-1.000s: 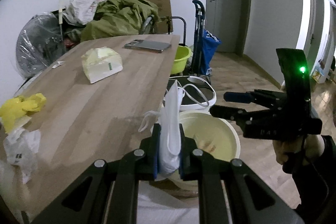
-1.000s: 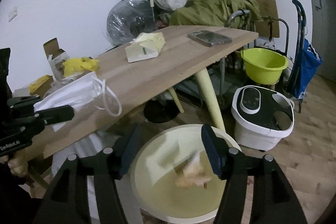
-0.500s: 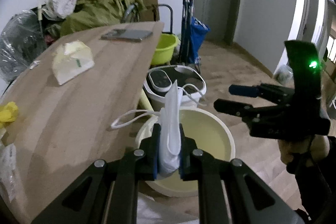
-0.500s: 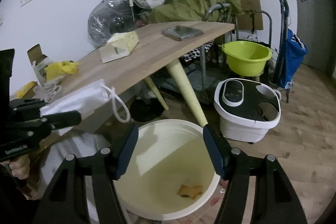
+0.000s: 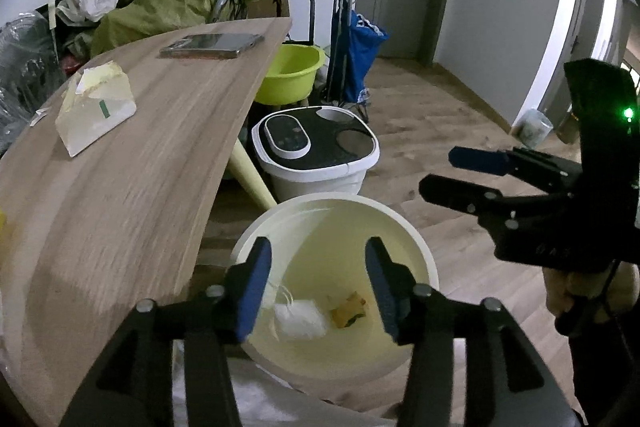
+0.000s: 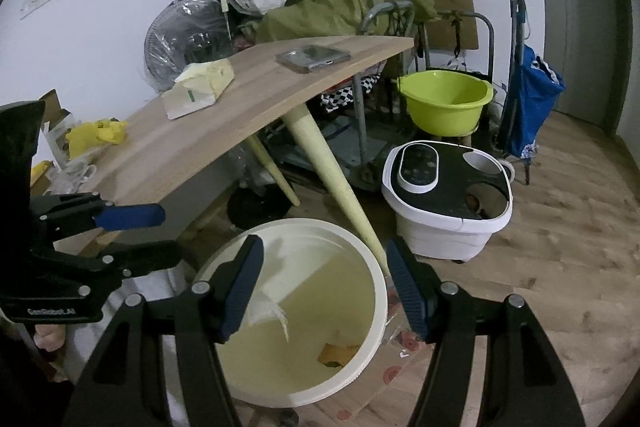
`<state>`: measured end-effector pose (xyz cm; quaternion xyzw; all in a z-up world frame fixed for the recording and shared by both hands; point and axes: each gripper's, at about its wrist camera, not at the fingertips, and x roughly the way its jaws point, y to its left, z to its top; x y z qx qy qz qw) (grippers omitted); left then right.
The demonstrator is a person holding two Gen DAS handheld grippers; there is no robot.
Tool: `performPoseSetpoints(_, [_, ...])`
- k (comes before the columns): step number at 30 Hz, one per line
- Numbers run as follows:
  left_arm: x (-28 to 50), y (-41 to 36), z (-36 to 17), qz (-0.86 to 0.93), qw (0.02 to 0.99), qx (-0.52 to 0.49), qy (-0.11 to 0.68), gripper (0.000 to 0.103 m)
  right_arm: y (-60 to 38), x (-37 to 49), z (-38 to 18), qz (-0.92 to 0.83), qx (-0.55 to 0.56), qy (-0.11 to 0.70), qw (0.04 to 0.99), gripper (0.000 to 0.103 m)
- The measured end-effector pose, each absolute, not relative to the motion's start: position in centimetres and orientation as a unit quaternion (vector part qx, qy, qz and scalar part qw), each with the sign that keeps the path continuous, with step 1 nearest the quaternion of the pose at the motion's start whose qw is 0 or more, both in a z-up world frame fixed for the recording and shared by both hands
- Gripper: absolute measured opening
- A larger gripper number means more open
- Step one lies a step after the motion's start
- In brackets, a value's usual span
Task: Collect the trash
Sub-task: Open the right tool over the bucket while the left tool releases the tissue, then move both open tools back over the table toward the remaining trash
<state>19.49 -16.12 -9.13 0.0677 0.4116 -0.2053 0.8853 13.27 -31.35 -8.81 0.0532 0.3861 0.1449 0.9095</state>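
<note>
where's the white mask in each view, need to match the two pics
Left wrist view: the white mask lies on the bin's floor, lower centre, left of the yellow scrap.
Right wrist view: only a white edge shows, lower centre, beside the right gripper's near finger.
Shared landmark: the cream bin.

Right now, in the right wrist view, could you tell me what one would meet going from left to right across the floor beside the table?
Cream bucket → white foot-spa tub with the black top → blue trolley bag. The lime green basin sits behind, overlapping the tub's span, so I leave it out.
</note>
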Motion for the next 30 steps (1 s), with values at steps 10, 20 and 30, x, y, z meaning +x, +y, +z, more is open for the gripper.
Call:
performPoseSetpoints(10, [18.0, -15.2, -7.4, -0.207, 0.896, 0.05, 0.389, 0.051, -30.7, 12.6, -7.9, 0.147, 0.041, 0.382, 0.911, 0.062])
performPoseSetpoints(20, [16.3, -12.4, -4.8, -0.19, 0.916, 0.025, 0.353, 0.051, -28.8, 12.0, -5.6, 0.157, 0.02, 0.367, 0.917, 0.062])
performPoseSetpoints(30, [13.8, -8.2, -2.5, -0.161, 0.935, 0.003, 0.315, 0.051, -25.2, 11.1, -3.0, 0.187, -0.006, 0.349, 0.918, 0.062])
